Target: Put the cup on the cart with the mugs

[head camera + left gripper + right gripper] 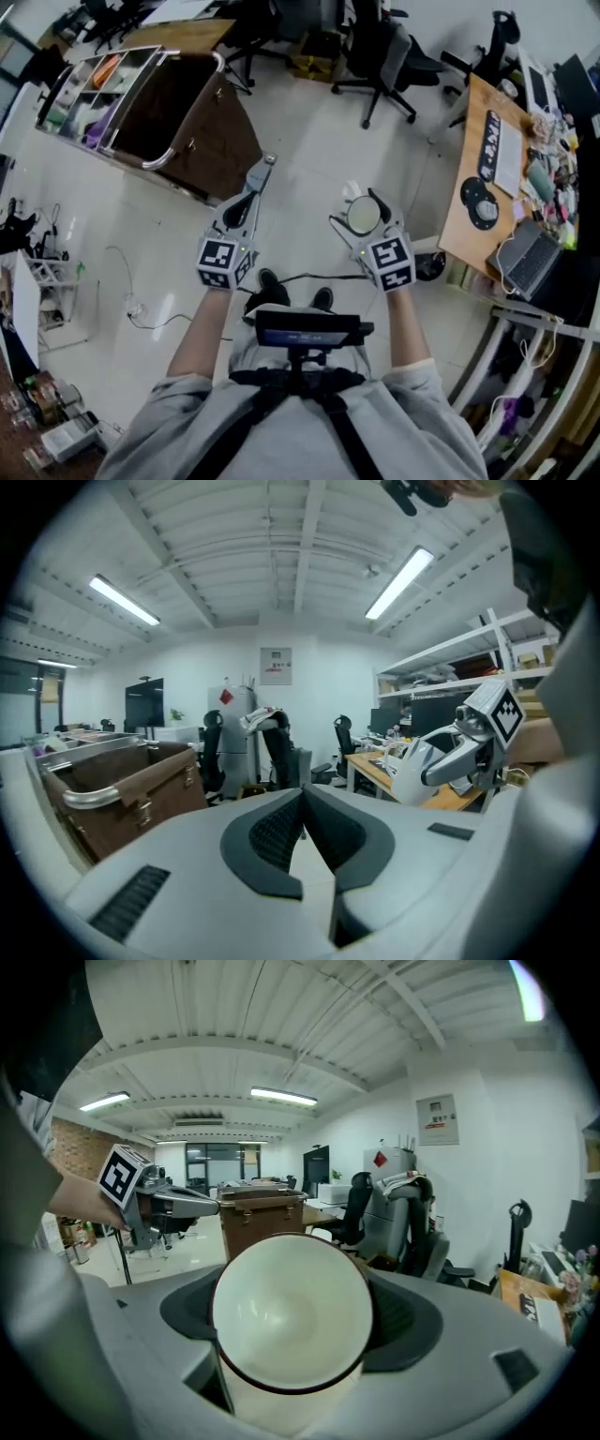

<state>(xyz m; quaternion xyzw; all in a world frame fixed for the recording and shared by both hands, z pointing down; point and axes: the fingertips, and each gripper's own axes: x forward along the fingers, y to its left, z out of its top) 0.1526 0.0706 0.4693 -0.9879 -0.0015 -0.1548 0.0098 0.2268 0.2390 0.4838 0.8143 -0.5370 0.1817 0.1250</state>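
A white cup [291,1312] with a dark rim sits between the jaws of my right gripper [292,1321], its mouth facing the camera; the jaws are shut on its sides. In the head view the cup [363,216] is held above the floor by the right gripper [359,208]. My left gripper [265,164] is shut and empty, its pads [281,832] meeting in a point. The brown cart [202,131] with a metal rail stands ahead to the left, also seen as a brown cart [260,1218] beyond the cup. I cannot make out any mugs on it.
A wooden desk [473,202] with a keyboard and laptop stands to the right. Black office chairs [384,56] are further ahead. A white cable [141,305] lies on the floor at the left. Bins with small items [89,89] sit on the cart's far side.
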